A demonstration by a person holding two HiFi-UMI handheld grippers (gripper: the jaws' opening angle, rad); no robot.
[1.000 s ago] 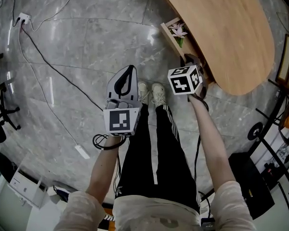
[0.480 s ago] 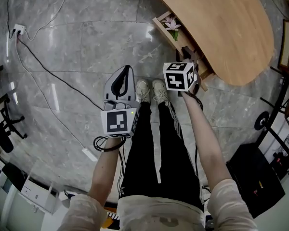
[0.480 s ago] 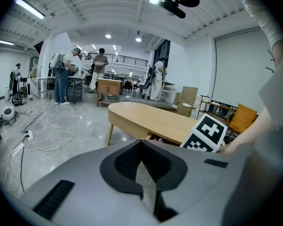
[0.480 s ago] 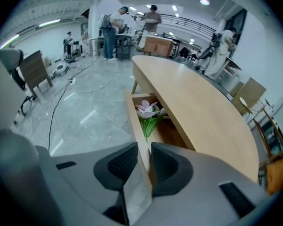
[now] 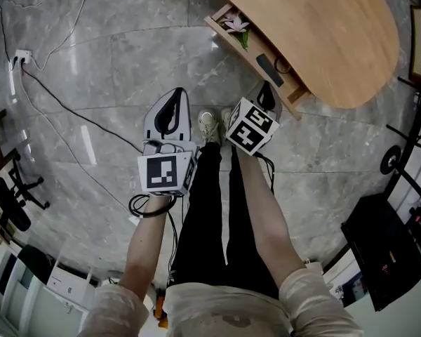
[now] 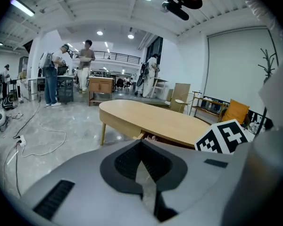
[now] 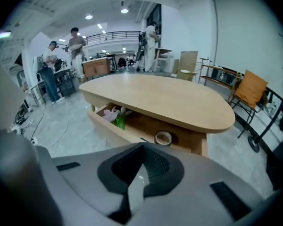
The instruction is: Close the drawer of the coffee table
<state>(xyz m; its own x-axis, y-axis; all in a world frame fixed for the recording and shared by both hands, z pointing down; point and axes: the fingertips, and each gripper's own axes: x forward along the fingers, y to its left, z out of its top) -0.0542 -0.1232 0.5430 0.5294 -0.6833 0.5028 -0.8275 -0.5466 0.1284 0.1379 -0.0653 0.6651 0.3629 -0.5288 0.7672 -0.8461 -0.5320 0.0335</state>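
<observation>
While the drawer [image 7: 111, 128] stands pulled out from under the oval tabletop [image 7: 170, 100], flower [image 7: 114, 114] and tape roll [image 7: 163, 137] inside, my right hand-held gripper [image 5: 265, 90] hangs near its front, jaws pressed together on nothing; my left hand-held gripper [image 5: 174, 93] likewise.

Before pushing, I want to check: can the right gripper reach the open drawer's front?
Probably yes: the shut right gripper points at the drawer front, and nothing stands between them.
</observation>
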